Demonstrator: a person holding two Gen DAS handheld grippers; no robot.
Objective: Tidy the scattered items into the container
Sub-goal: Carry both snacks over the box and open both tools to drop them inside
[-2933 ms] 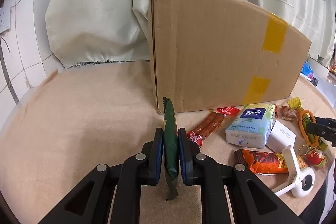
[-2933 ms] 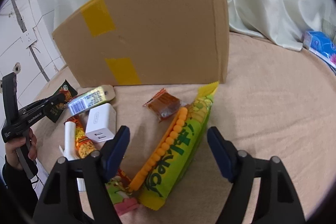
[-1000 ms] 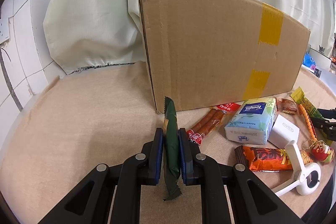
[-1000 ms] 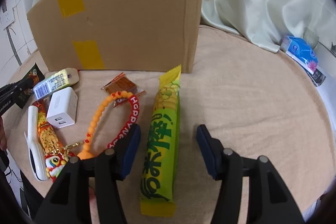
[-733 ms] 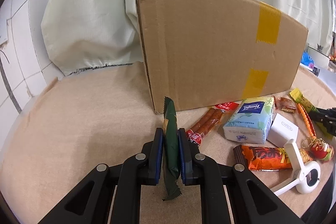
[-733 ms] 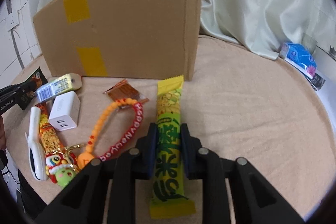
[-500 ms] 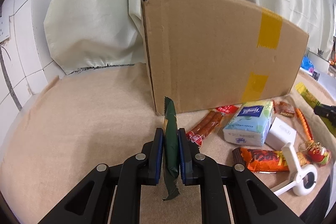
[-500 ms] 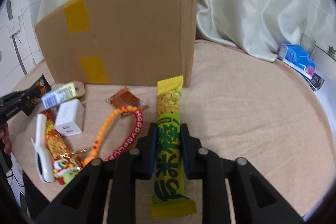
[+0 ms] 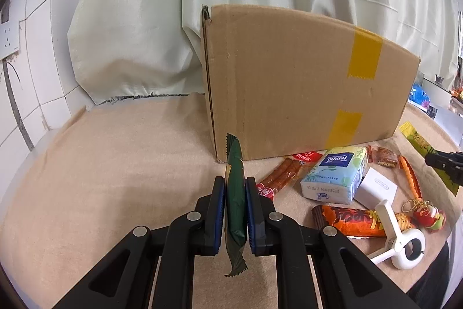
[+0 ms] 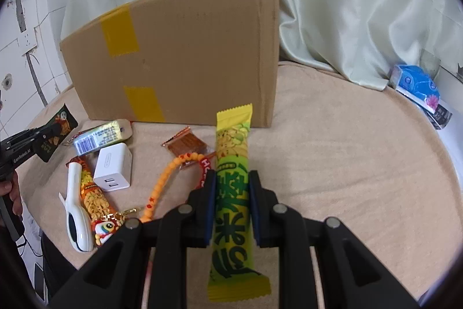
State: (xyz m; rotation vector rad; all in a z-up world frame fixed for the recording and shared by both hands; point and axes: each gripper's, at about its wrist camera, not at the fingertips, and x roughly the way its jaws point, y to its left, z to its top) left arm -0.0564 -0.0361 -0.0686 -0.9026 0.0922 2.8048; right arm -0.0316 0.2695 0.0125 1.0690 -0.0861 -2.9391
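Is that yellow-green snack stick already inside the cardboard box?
No, out. The yellow-green snack stick is clamped in the shut right gripper, in front of the cardboard box.

box [image 9: 289,83] brown (yellow tape) | packet [image 9: 235,201] dark green | snack [image 10: 233,187] yellow-green

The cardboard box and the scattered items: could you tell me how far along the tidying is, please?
Done: nothing shows as packed; the cardboard box shows only its outside.
In hand: the left gripper is shut on a dark green packet; the right gripper is shut on a yellow-green snack bar.
Left: tissue pack, white charger, sausages, orange snack bar, bead strap, white clip.
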